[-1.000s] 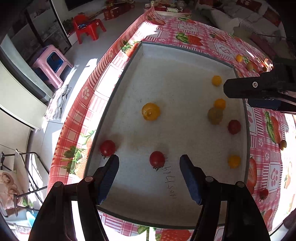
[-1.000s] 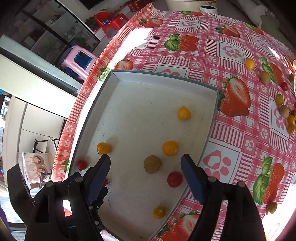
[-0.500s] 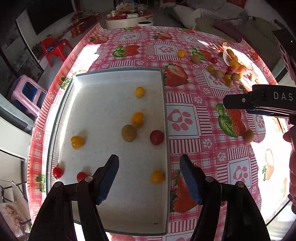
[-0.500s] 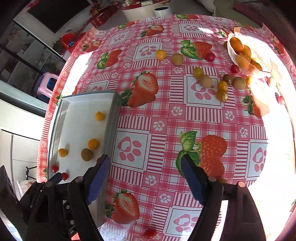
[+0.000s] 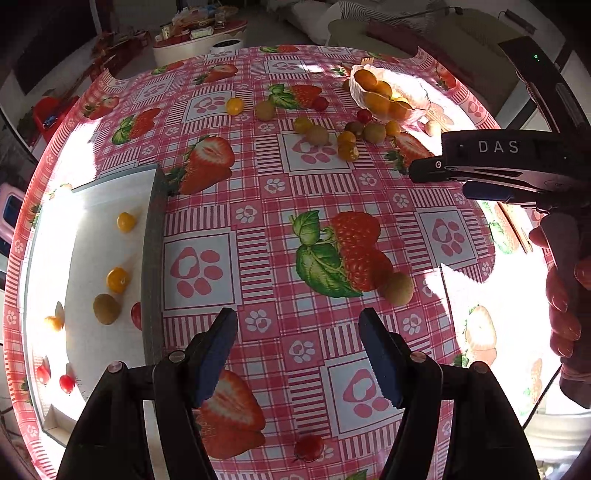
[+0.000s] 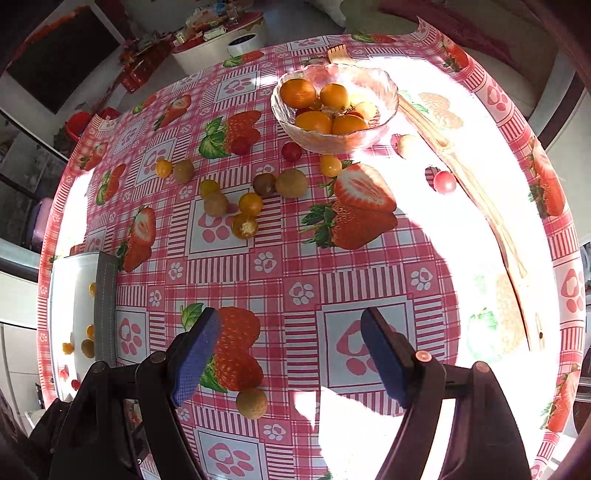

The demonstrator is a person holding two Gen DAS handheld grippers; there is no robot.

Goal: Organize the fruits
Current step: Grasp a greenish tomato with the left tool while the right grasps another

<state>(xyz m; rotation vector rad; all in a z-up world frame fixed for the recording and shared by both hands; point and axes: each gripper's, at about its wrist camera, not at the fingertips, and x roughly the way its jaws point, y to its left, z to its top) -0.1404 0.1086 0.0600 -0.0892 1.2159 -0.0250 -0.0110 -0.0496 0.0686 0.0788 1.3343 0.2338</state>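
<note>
Two grippers above a round table under a pink checked cloth printed with strawberries and paw marks, half in hard sunlight. Left gripper spread wide with nothing between its blue pads; right gripper likewise parted and bare. Held the right one from the side in a bare hand. Had a shallow grey tray at the table's left edge, with small yellow, brown and red fruits inside. Had a glass bowl of oranges at the far side, loose fruits scattered just in front of it. Lay alone near the right gripper: one tan fruit. Stretched along the sunlit right side: long wooden tongs. Beyond the table, a low round table with clutter, a red stool and a sofa.
</note>
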